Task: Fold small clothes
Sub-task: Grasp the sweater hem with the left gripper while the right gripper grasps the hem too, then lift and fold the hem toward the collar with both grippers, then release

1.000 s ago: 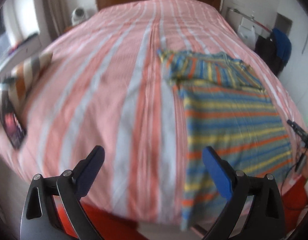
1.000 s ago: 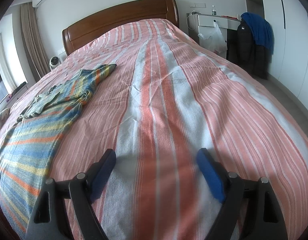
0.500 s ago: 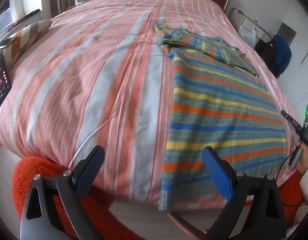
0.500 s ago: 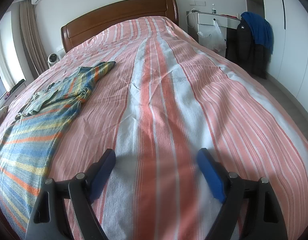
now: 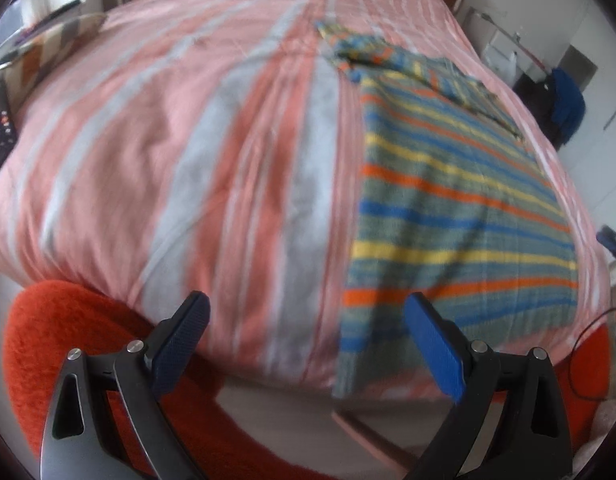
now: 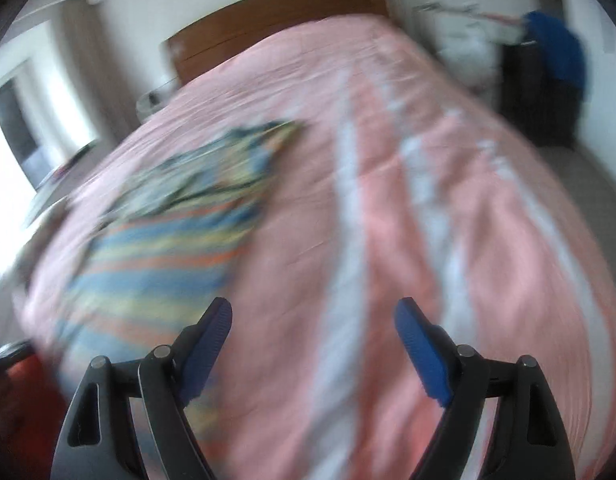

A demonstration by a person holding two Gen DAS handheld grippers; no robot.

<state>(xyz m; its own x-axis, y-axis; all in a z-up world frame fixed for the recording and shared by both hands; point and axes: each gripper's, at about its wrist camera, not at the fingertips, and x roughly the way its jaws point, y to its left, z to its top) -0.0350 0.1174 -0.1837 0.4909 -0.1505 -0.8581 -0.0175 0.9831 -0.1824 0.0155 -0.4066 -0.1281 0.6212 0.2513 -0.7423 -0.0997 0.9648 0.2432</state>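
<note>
Striped garment (image 5: 459, 200): knit with blue, yellow, orange and grey-green bands, lying on the bed (image 5: 188, 152). In the left wrist view it occupies the right half of the bedspread, body spread flat, lower hem hanging slightly over the near edge of the mattress. Its far end is bunched and folded over on itself, the stripes there running at another angle. In the right wrist view the same garment (image 6: 168, 232) sits left of centre, crumpled end toward the headboard (image 6: 276, 20); this view is heavily motion-blurred, so details are soft.

Left claw (image 5: 306, 322): spread wide, nothing between the blue pads. It hangs above the near edge of the bed, angled downward. Its right-hand pad (image 5: 433, 350) overlaps the garment's near corner in the picture; contact cannot be told.

Right claw (image 6: 311, 330): spread wide, nothing pinched. It is over the bedspread to the right of the garment, apart from it.

Bed: pink, salmon and white striped cover, wooden headboard at the far end.

Surroundings: red fuzzy fabric (image 5: 60, 344) below the left claw at the foot of the bed. Patterned cushion (image 5: 48, 52) at the bed's left side. Blue cloth over dark items (image 6: 555, 40) at right by the wall.
</note>
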